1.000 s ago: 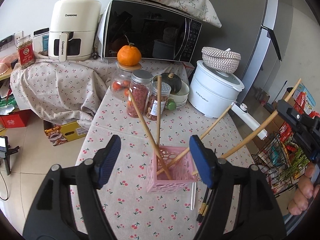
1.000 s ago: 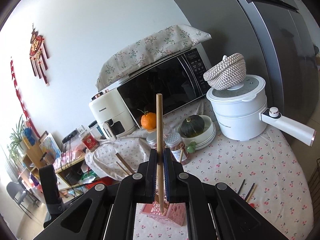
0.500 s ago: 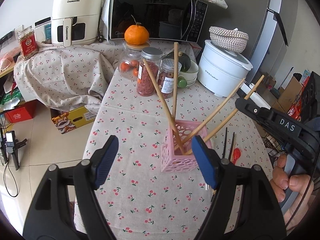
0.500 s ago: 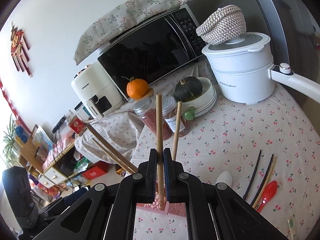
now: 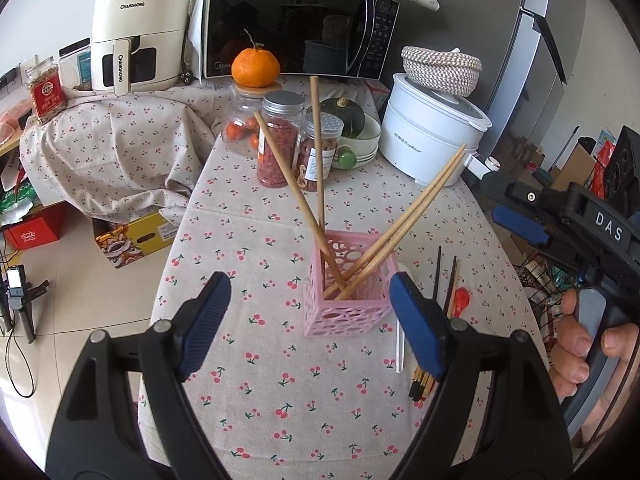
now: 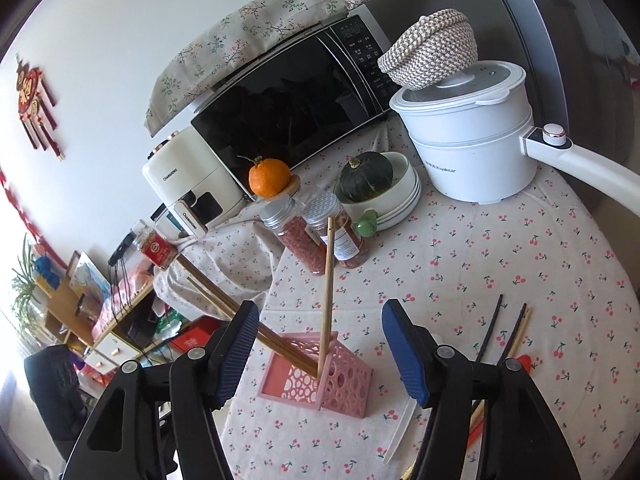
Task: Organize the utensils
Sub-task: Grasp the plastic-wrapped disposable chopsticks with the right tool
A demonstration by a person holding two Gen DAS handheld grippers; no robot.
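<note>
A pink perforated holder (image 5: 347, 284) stands on the cherry-print tablecloth and holds several wooden chopsticks (image 5: 404, 226). It also shows in the right wrist view (image 6: 320, 376), with one chopstick (image 6: 327, 292) near upright. My left gripper (image 5: 308, 328) is open and empty, just in front of the holder. My right gripper (image 6: 316, 354) is open and empty above the holder; it also shows in the left wrist view (image 5: 520, 224), right of the holder. Dark chopsticks (image 5: 438, 276), a red spoon (image 5: 460, 298) and a white utensil (image 5: 399, 346) lie right of the holder.
Two spice jars (image 5: 280, 140), a fruit jar with an orange (image 5: 255, 66), bowls with a squash (image 5: 344, 118) and a white electric pot (image 5: 432, 136) stand behind. A microwave (image 5: 296, 28) and air fryer (image 5: 140, 28) are at the back. The table edge drops left to the floor.
My right gripper opened and let go of the wooden chopstick, which now rests in the pink holder. The gripper drew back. My left gripper came slightly closer to the holder.
</note>
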